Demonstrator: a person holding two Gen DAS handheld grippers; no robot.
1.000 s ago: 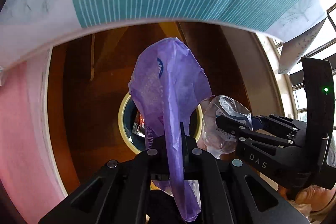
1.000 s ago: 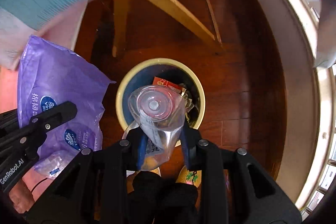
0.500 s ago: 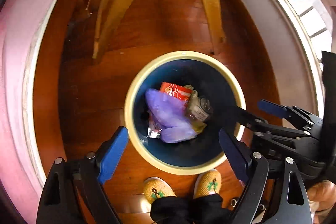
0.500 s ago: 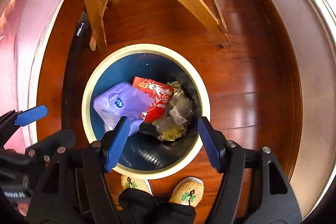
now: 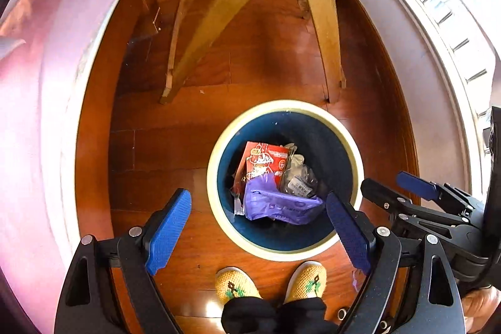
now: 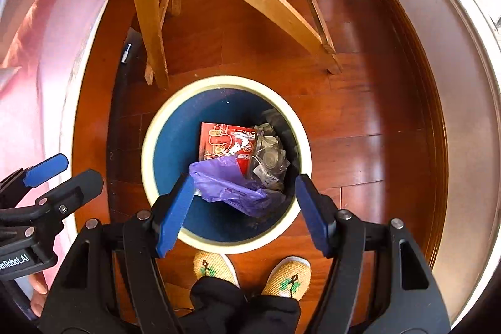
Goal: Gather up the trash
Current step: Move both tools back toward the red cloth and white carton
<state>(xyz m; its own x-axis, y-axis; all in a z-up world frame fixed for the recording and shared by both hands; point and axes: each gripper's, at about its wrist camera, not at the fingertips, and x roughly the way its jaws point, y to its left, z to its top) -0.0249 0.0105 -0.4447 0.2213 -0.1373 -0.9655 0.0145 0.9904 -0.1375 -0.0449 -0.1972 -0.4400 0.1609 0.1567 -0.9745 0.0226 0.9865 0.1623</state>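
A round bin with a cream rim (image 5: 283, 106) (image 6: 225, 81) and dark blue inside stands on the wood floor below both grippers. In it lie a purple plastic bag (image 5: 275, 205) (image 6: 231, 182), a red snack packet (image 5: 266, 160) (image 6: 224, 141) and a crushed clear bottle (image 5: 297, 179) (image 6: 269, 160). My left gripper (image 5: 261, 204) hangs open above the bin's near-left rim, nothing between its blue pads. My right gripper (image 6: 244, 187) is open over the bin's near side, empty too. Each gripper shows at the edge of the other's view, left gripper (image 6: 47, 166), right gripper (image 5: 416, 185).
Wooden table legs (image 5: 316, 5) (image 6: 150, 21) stand on the floor just beyond the bin. A pink cloth (image 5: 28, 115) hangs at the left, a white wall base (image 6: 451, 83) runs at the right. The person's knitted slippers (image 5: 308, 279) (image 6: 213, 266) stand close to the bin's near rim.
A second ago the left gripper held the purple bag and the right the clear bottle above the bin. Both opened; bag and bottle now lie in the bin. Both grippers sank lower.
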